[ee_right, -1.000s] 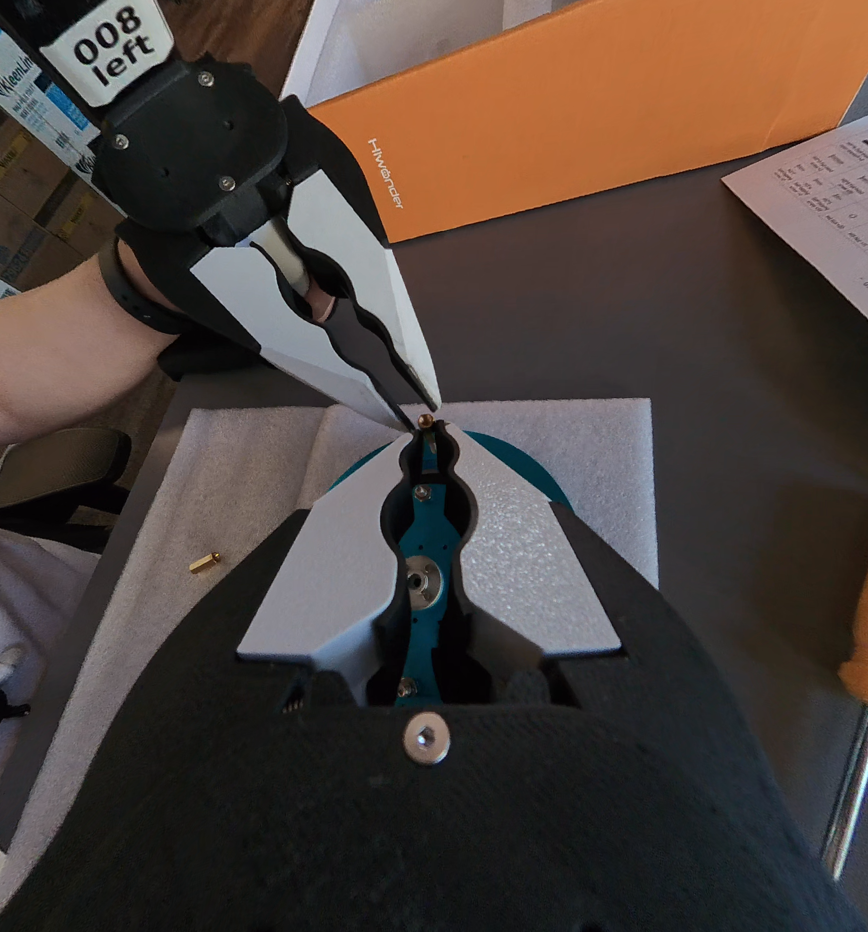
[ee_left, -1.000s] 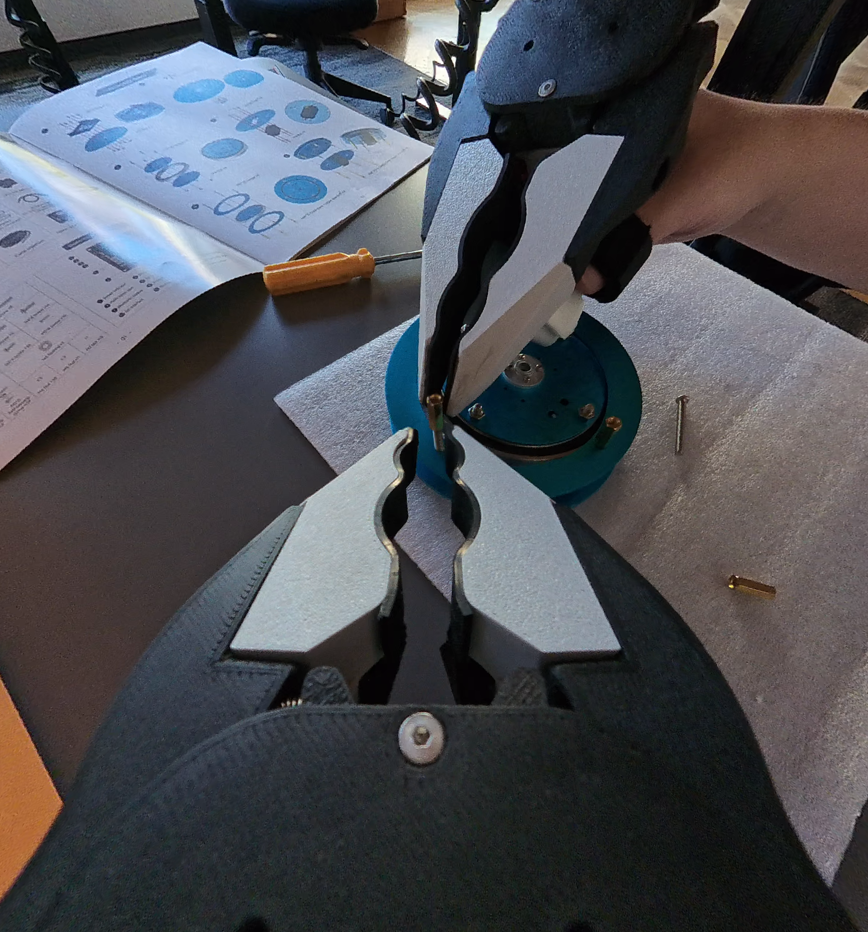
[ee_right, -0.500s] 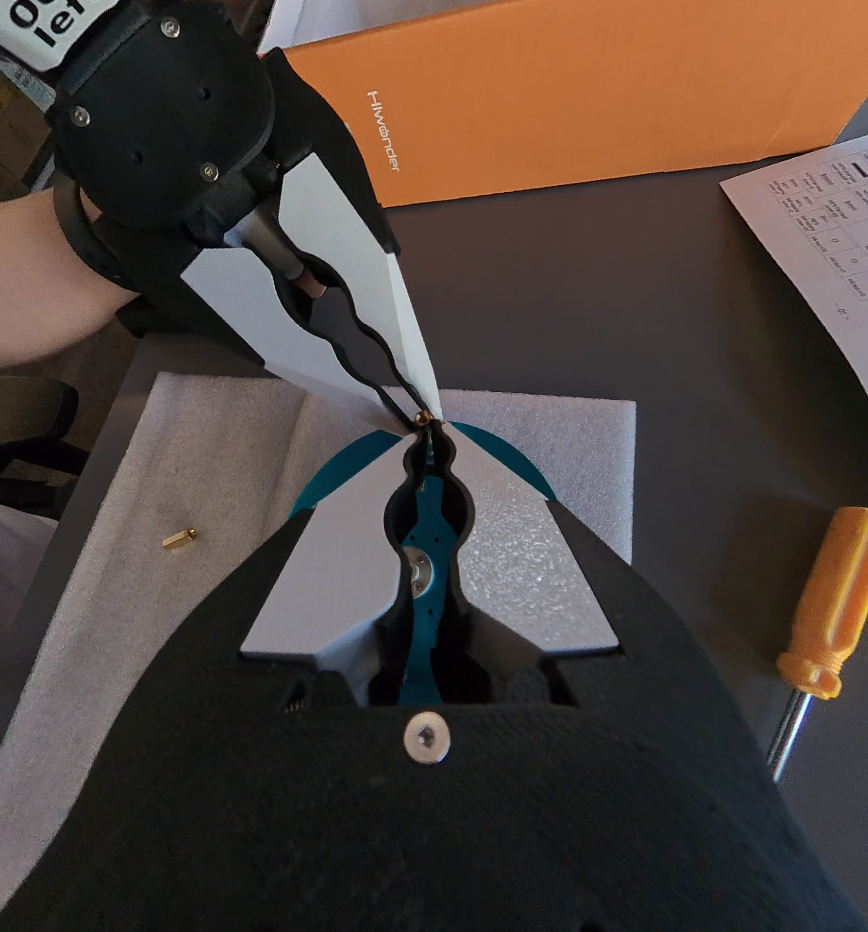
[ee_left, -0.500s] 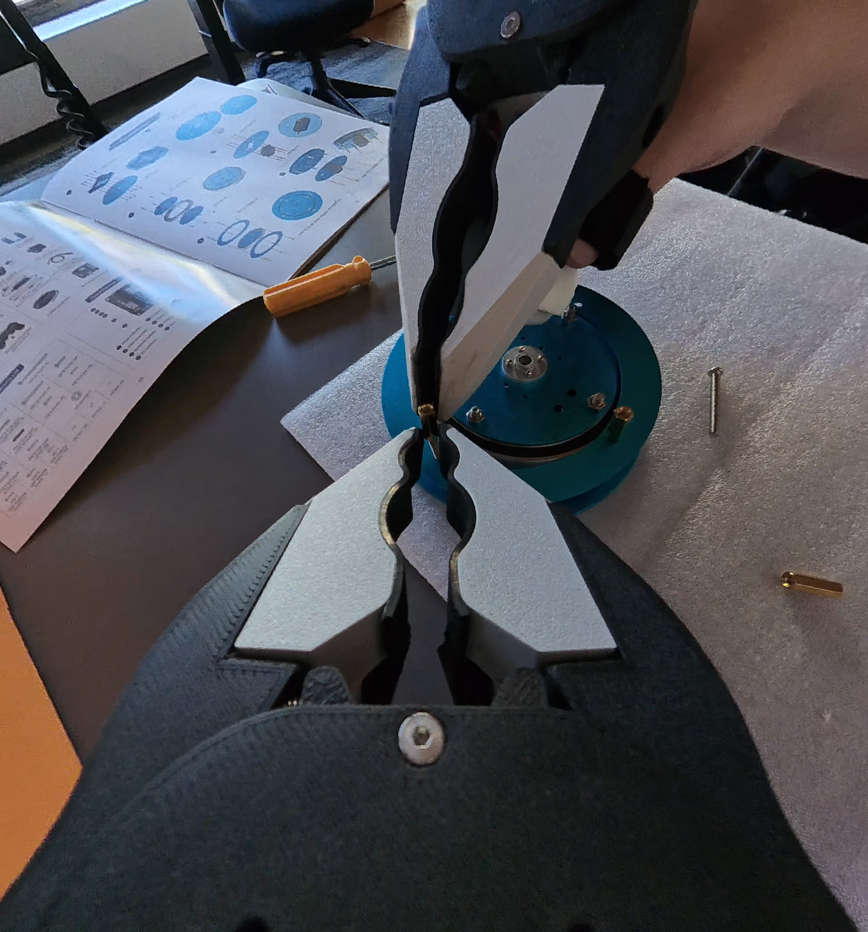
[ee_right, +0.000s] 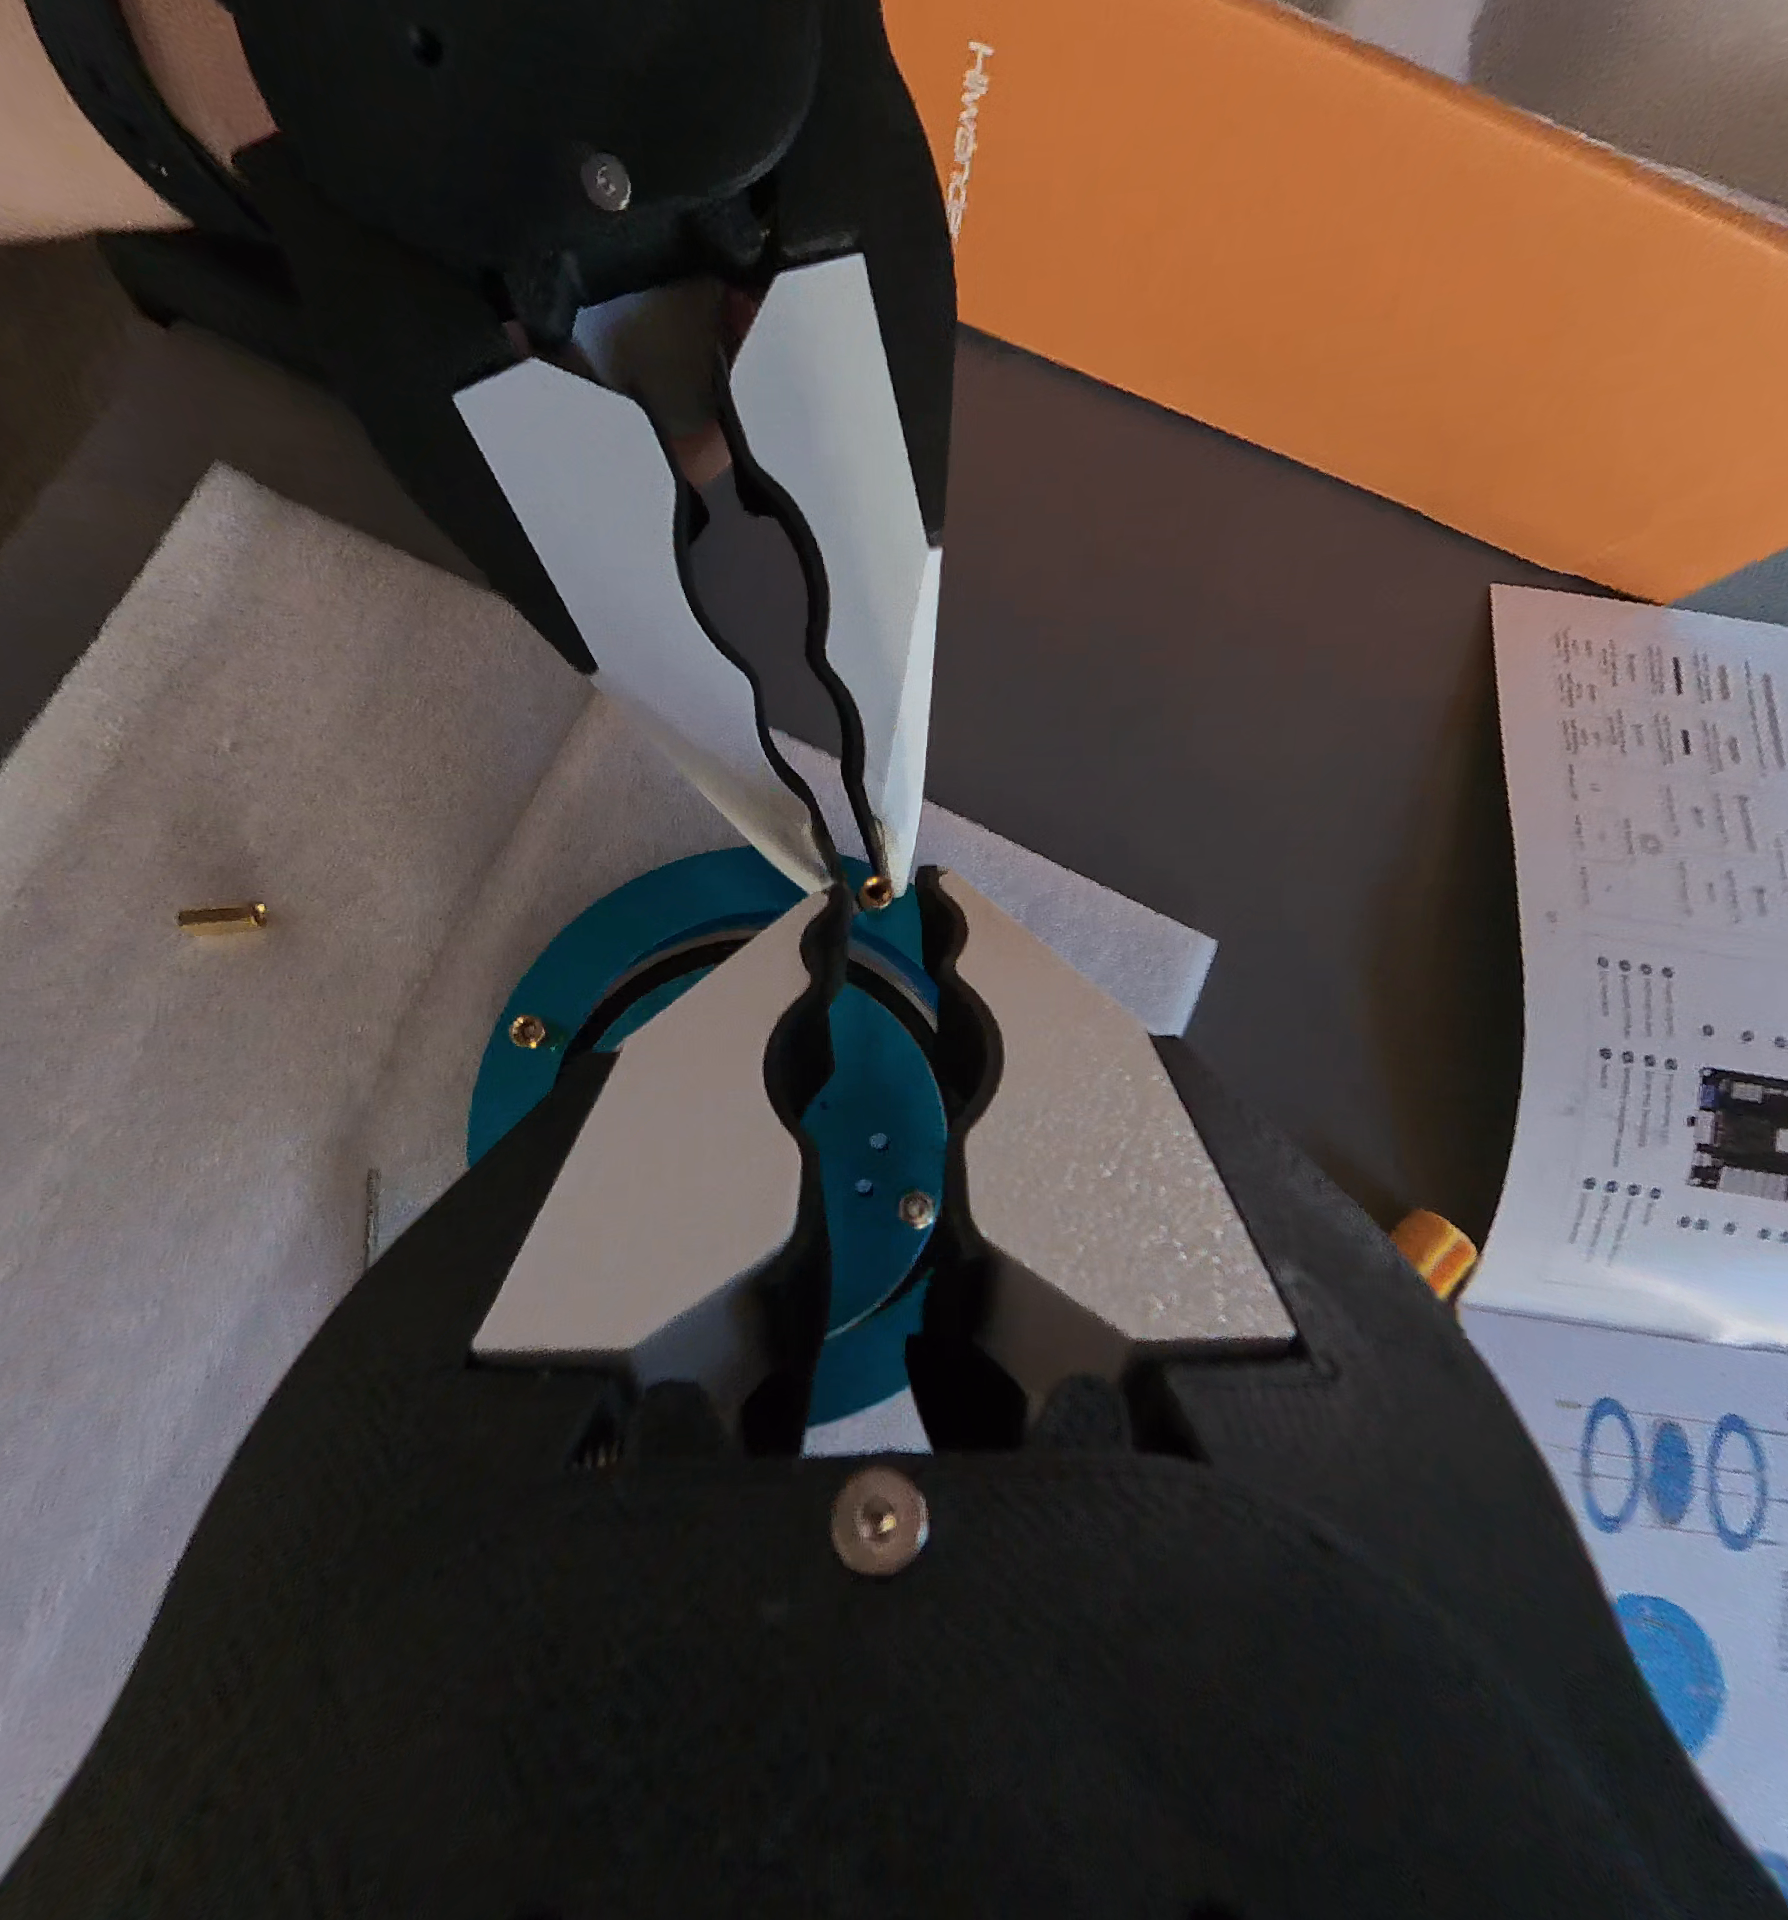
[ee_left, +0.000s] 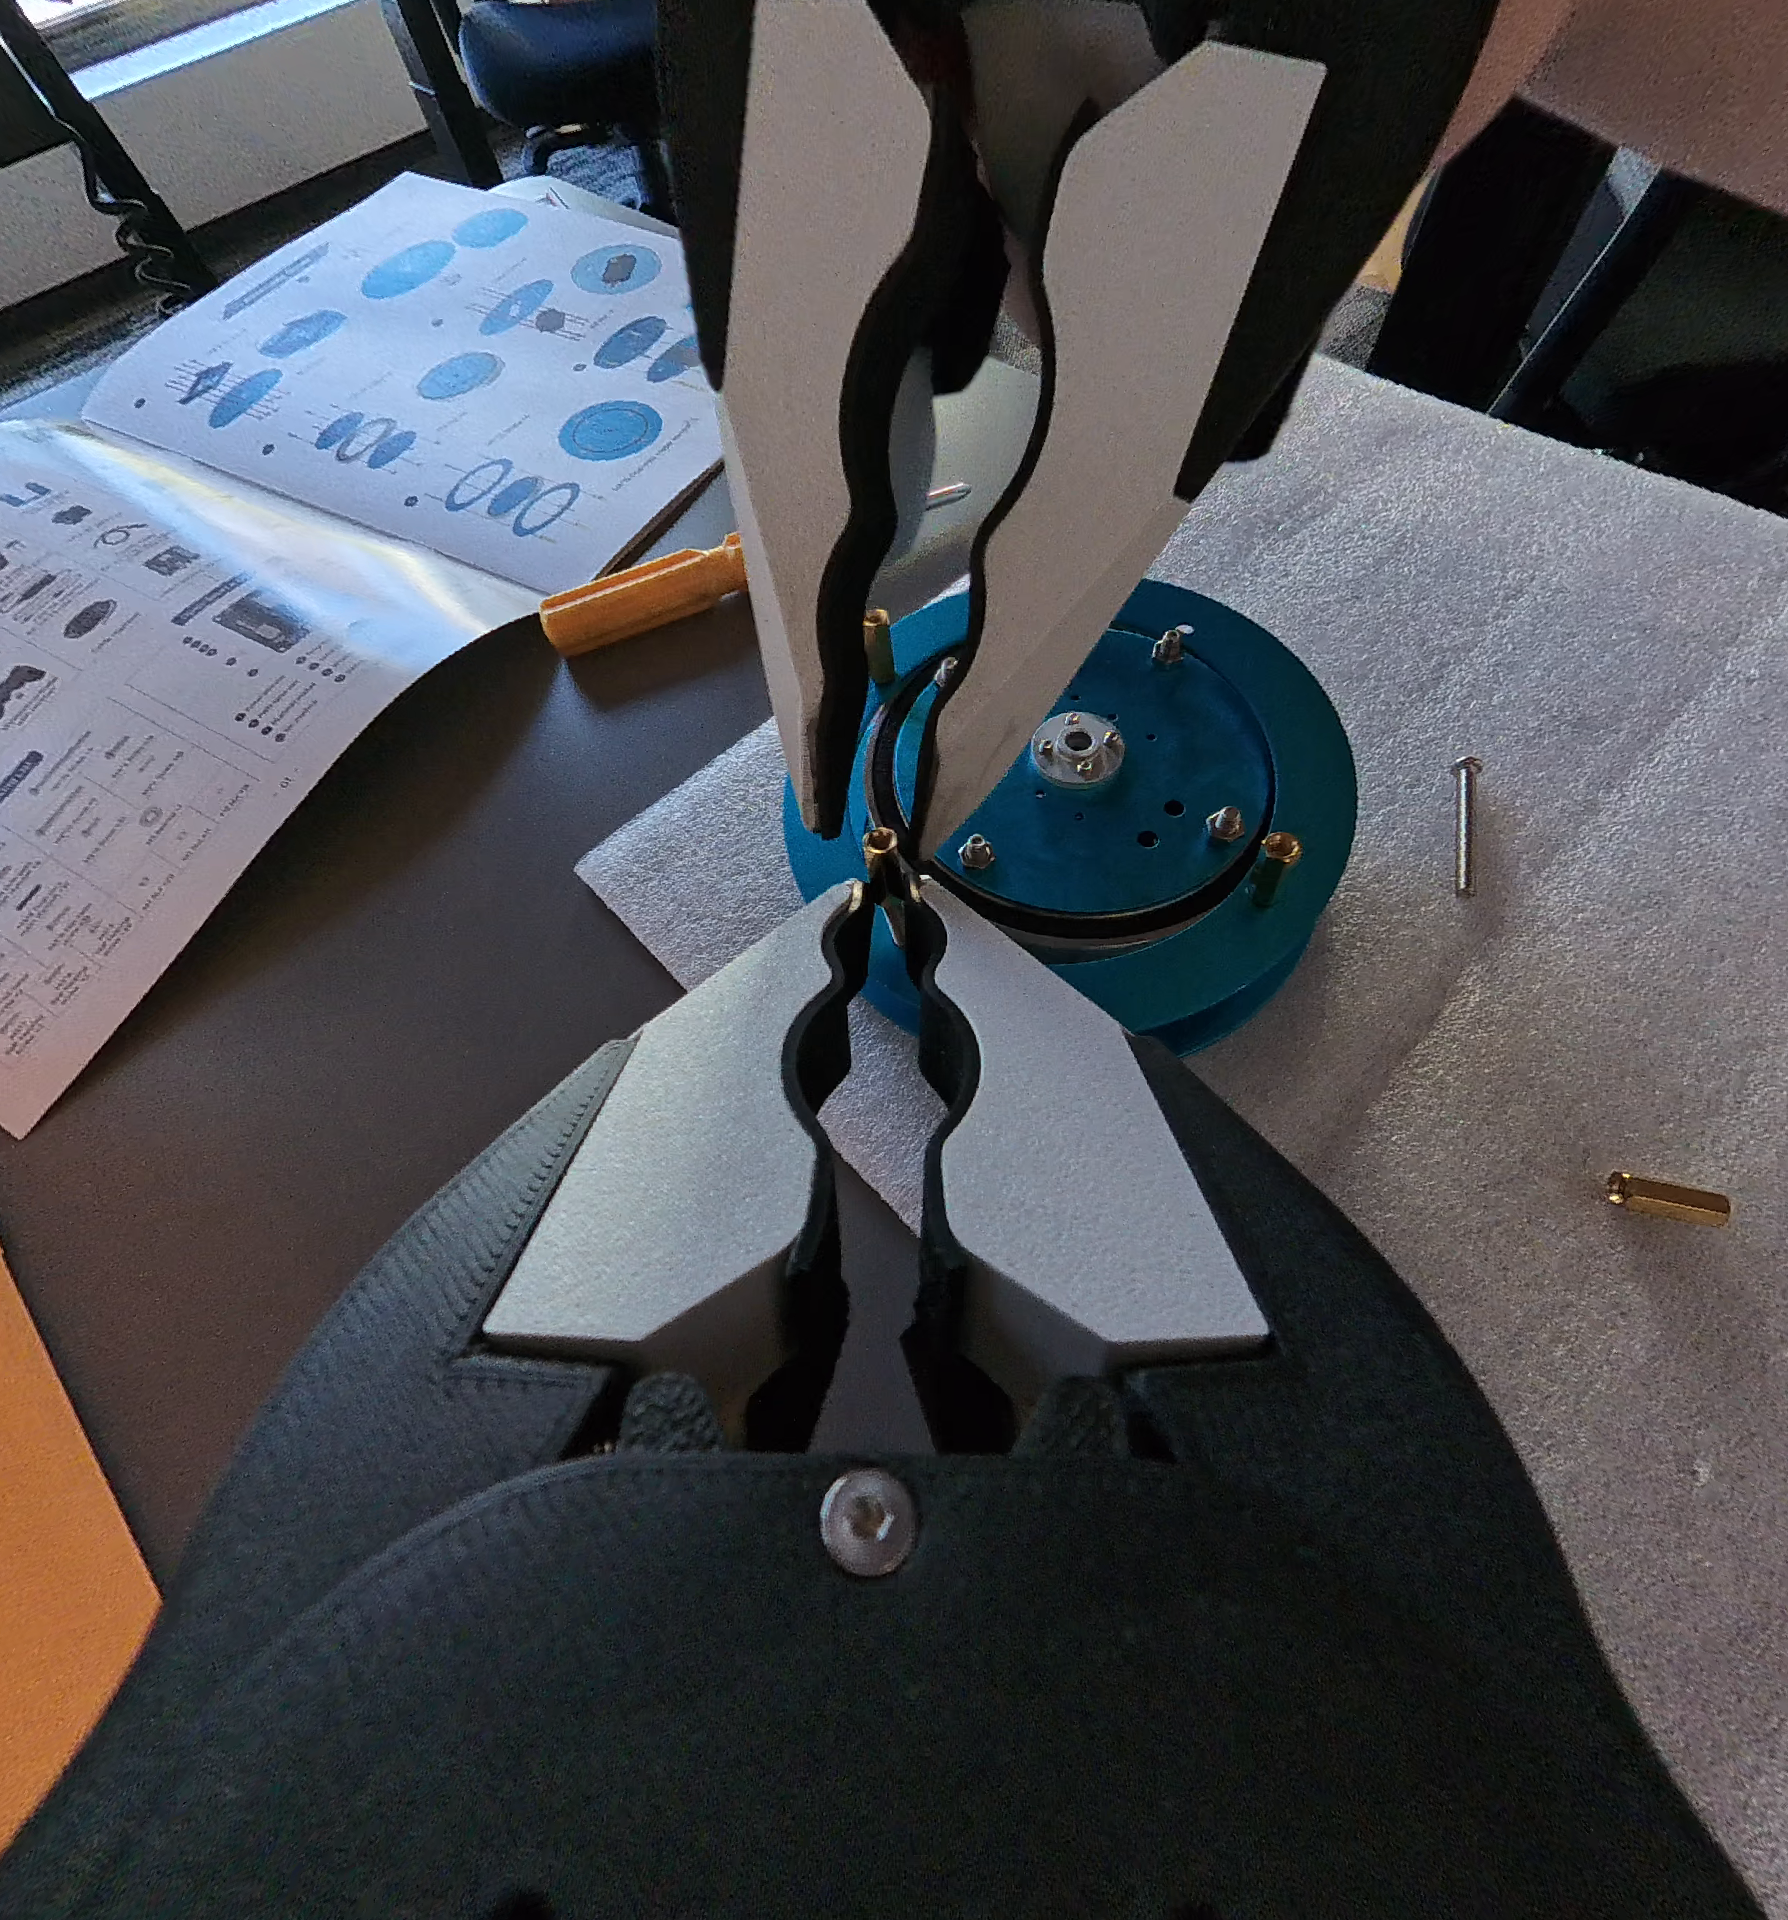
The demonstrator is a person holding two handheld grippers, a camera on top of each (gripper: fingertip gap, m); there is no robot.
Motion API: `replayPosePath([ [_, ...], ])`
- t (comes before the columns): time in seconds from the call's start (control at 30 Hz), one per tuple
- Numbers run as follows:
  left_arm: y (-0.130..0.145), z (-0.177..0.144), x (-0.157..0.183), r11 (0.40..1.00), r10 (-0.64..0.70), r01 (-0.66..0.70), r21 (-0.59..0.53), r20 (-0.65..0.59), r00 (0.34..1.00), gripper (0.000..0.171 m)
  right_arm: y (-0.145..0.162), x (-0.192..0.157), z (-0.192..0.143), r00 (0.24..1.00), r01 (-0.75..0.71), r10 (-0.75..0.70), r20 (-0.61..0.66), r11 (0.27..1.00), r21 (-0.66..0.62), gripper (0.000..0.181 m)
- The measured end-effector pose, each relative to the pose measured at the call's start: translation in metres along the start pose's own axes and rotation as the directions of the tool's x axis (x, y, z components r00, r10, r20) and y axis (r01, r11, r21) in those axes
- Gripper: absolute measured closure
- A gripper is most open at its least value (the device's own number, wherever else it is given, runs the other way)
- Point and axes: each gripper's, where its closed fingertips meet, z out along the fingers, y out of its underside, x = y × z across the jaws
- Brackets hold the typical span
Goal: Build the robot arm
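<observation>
Paper manual and orange screwdriver sit off to the left. In the middle, the left gripper is pinched nearly closed on a brass standoff that's upright on the blue wheel rim. The right gripper is slightly parted just above it, not gripping. There's a loose screw further right on the foam sheet.

The left gripper reached forward with fingertips nearly together; the right gripper came down steeply from above, its fingertips parted, tips almost meeting the left's.

blue wheel — brass standoff
</observation>
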Motion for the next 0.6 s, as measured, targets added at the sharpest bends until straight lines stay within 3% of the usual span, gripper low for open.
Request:
replayPosePath([
  [0.27, 0.0004, 0.0001, 0.0003, 1.0, 0.002, -0.002, -0.002, 0.001, 1.0, 0.167, 0.0023, -0.0026, 0.0021, 0.997, 0.078, -0.074, 0.037, 0.987, -0.137, 0.177],
  [0.37, 0.0001, -0.0004, 0.0011, 1.0, -0.009, 0.009, 0.002, -0.005, 1.0, 0.167, 0.0025, -0.0032, 0.0017, 0.999, -0.009, 0.015, 0.033, 0.986, -0.165, 0.176],
  [0.6, 0.0003, 0.0004, 0.0019, 1.0, 0.002, -0.002, -0.004, -0.002, 1.0, 0.167, 0.0035, -0.0033, 0.001, 0.956, -0.288, 0.273, -0.11, 0.943, -0.166, 0.177],
])
